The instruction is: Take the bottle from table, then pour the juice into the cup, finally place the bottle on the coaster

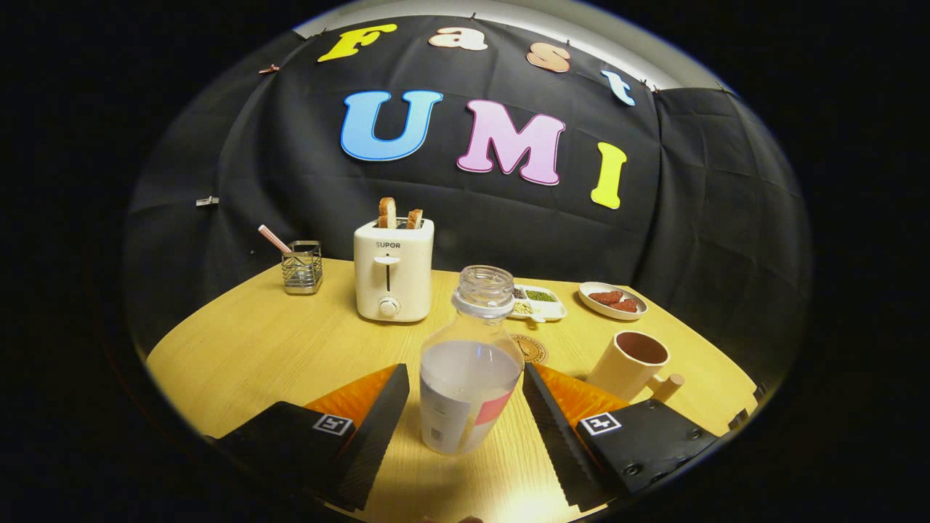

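Clear plastic bottle (470,370), uncapped, part-filled with a pale cloudy liquid, label round its lower body; stands on the wooden surface (254,349), between the two fingers of the tool (465,414). Tool: fingers spread apart, one on either side of the bottle, a visible gap to the left finger and a narrower one to the right; neither appears to press on it, so not clamped. Progress, judged: first step under way and unfinished, bottle not yet gripped or lifted; pouring and placing both remain. Orientation of bottle: upright, long axis vertical, open mouth pointing straight up, base flat on the surface; no tilt toward the cup. Cup (631,363): cream mug with a dark interior, handle turned toward the tool, beyond the right finger and to the right of the bottle, apart from it; whether it holds any liquid cannot be told. Coaster (529,350): round disc with a printed emblem, flat on the surface just behind the bottle, partly hidden by it, bare. Other items, further back: white toaster (393,270) with two slices of toast risen, wire holder (302,266) with a striped straw, small divided dish (538,303) of seeds or grains, oval plate (612,301) with reddish-brown pieces
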`<state>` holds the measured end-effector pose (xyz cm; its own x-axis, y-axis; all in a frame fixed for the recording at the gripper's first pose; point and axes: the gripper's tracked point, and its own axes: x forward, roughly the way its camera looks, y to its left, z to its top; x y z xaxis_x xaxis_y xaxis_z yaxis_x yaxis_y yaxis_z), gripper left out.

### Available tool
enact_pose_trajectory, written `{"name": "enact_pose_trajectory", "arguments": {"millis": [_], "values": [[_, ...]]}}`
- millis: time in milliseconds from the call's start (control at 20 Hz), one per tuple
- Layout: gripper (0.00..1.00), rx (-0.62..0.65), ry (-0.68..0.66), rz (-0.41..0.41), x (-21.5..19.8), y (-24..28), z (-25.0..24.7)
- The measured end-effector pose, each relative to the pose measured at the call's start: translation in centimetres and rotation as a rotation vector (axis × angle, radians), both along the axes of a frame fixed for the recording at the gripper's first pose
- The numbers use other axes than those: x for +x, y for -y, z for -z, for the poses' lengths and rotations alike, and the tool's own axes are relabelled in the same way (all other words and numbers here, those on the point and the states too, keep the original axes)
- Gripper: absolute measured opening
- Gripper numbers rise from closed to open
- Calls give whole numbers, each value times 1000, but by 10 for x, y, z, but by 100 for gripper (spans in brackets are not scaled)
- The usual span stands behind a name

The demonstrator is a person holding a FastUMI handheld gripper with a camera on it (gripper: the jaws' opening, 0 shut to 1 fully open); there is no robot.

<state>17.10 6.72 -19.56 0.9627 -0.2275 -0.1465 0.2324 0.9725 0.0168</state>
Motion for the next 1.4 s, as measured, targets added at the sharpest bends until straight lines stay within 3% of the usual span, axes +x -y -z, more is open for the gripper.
{"name": "enact_pose_trajectory", "arguments": {"millis": [400,750,1400], "values": [[95,-15,-13,11,23,9,15],[83,-13,-8,-8,25,8,16],[71,161,-63,-79,21,7,20]]}}
